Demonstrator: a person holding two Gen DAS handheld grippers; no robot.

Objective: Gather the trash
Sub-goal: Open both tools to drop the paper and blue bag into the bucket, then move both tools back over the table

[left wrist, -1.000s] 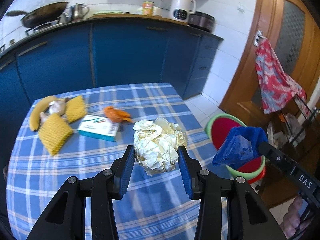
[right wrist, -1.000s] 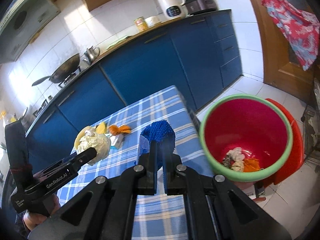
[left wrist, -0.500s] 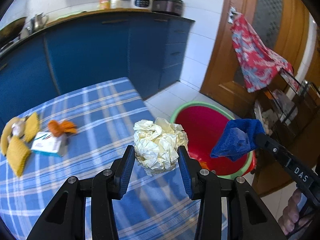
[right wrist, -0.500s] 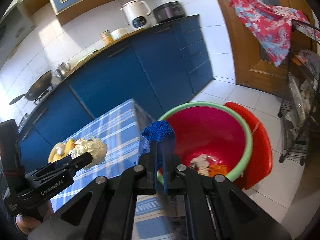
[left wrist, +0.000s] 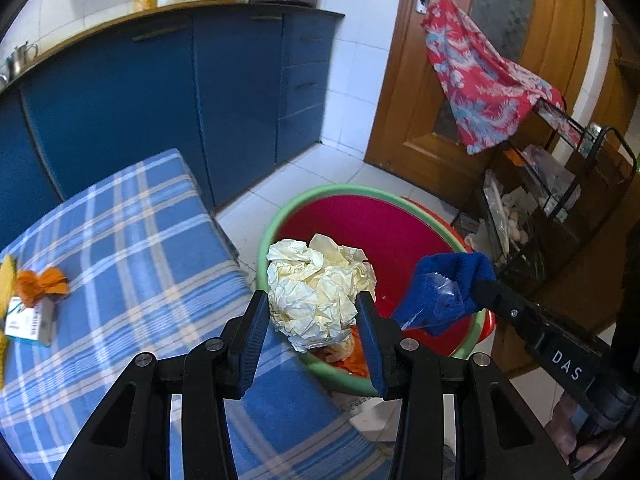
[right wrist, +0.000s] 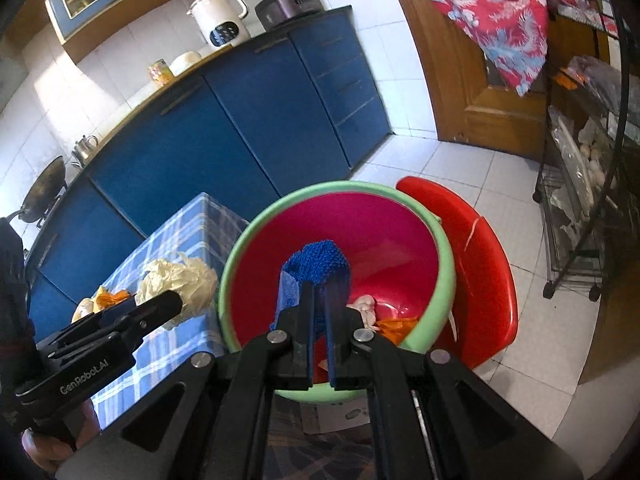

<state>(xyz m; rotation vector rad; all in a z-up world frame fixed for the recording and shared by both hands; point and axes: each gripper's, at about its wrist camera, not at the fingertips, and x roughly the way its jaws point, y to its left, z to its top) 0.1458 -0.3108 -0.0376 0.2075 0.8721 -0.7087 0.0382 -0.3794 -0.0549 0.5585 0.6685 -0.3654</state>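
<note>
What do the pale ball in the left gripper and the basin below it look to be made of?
Pale ball: crumpled paper, matte cream, going by its sharp creases and folds. Basin: probably plastic, with a smooth, slightly glossy red inside and a green rim.

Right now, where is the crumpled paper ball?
The crumpled paper ball is clamped in the left claw, by the near rim of the red basin, just off the table's edge.

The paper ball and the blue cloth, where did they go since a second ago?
Both were carried off the checked table toward the red basin. The paper ball now hangs at its rim and the blue cloth over its inside. The left gripper and right gripper still hold them; nothing has dropped.
</note>
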